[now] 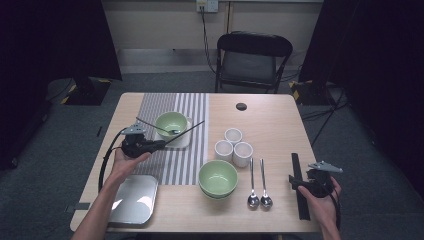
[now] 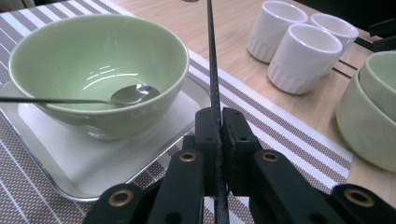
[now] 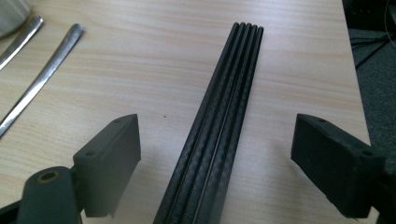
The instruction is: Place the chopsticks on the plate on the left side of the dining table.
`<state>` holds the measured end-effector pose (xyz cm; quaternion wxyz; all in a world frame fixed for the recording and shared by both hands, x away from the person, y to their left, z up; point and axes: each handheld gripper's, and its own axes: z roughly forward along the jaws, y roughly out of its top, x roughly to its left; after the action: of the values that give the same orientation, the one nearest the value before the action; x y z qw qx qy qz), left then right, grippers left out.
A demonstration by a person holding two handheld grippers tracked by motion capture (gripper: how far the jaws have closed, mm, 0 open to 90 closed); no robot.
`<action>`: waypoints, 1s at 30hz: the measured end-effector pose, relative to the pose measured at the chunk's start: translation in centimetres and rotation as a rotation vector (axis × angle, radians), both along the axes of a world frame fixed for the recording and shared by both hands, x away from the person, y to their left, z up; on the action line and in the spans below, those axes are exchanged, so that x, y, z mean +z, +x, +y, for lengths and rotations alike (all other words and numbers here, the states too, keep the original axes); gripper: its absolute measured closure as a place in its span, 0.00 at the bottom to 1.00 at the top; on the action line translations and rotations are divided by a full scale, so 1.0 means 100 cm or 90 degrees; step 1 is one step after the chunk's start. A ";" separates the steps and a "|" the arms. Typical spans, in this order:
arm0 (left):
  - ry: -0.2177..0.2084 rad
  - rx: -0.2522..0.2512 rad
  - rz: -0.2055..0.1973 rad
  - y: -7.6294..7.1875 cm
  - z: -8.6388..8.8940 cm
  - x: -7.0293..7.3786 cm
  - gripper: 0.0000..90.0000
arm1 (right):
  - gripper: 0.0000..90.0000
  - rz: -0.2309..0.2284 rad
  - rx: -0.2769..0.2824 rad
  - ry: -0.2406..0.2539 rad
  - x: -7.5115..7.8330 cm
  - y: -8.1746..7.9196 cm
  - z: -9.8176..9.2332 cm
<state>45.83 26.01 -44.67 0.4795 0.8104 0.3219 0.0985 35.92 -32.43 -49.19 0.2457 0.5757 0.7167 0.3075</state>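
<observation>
Black jaws of the left gripper pinch a single black chopstick beside the green bowl.

The bowl, with a spoon inside, sits on a white tray; the chopstick slants up just right of its rim. Well to the right of the bowl, the right gripper hangs with jaws wide over the bundle of chopsticks on the table. To lay the stick well, I judge it should be lowered level beside the tray, clear of the spoon handle, before letting go.
</observation>
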 end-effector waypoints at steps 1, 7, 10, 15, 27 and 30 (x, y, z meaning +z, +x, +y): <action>0.002 0.000 0.004 0.001 0.000 -0.001 0.95 | 0.18 0.000 0.001 -0.003 -0.001 0.000 0.000; 0.009 0.001 0.015 0.002 -0.001 -0.005 0.95 | 0.17 -0.001 0.003 -0.018 -0.004 -0.001 0.003; 0.014 0.001 0.019 0.004 -0.001 -0.007 0.95 | 0.16 -0.008 0.002 -0.009 -0.006 -0.001 0.001; 0.025 0.002 0.029 0.005 -0.004 -0.012 0.95 | 0.16 -0.016 0.005 -0.009 -0.008 -0.002 0.001; 0.062 0.014 0.035 0.008 0.001 -0.015 0.95 | 0.16 -0.015 -0.002 -0.009 -0.008 -0.003 0.002; 0.078 0.014 0.041 0.010 0.001 -0.017 0.95 | 0.16 -0.016 -0.004 -0.008 -0.008 -0.002 0.002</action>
<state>46.80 26.14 -46.36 0.4173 0.8375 0.3392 0.0970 35.67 -32.23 -49.96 0.2594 0.5722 0.7138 0.3094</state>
